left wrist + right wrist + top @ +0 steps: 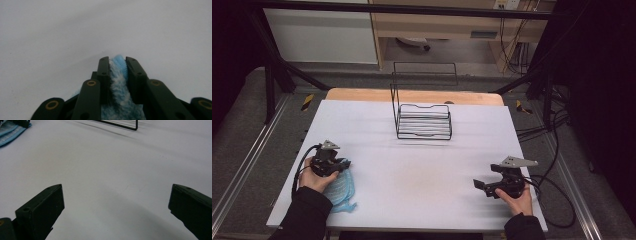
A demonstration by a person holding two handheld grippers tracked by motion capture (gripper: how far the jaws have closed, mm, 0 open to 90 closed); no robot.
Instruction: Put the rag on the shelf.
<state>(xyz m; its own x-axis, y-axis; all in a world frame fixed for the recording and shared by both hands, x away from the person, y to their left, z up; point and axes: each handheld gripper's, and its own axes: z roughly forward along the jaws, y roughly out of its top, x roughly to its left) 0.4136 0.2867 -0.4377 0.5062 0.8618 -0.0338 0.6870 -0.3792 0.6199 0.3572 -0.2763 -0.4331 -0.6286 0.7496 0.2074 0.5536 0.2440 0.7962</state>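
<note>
Left hand-held gripper [343, 164] sits at the near left of the surface [412, 165], its jaws drawn narrow with a fold of the blue fluffy cloth [341, 189] between them. In the left gripper view the pads press on the pale blue and white pile from both sides [117, 75], so the left hand-held gripper [117, 65] is pinching the cloth's edge. From the high view the rest of the cloth lies flat on the surface just on the near side of that hand-held gripper, beside the person's left hand [314, 177], close to the near edge. In the right gripper view its blue edge shows at the top left corner [11, 133].

Farther right and well toward the far side, a black wire rack [422, 120] stands upright on the surface, well apart from the cloth and from both hands; its near corner shows in the right gripper view [125, 126].

At the near right, the right hand-held gripper [480, 186] is held in the person's right hand [517, 200], pointing left across the surface. Its jaws stand wide apart with only bare surface between them [115, 202].
</note>
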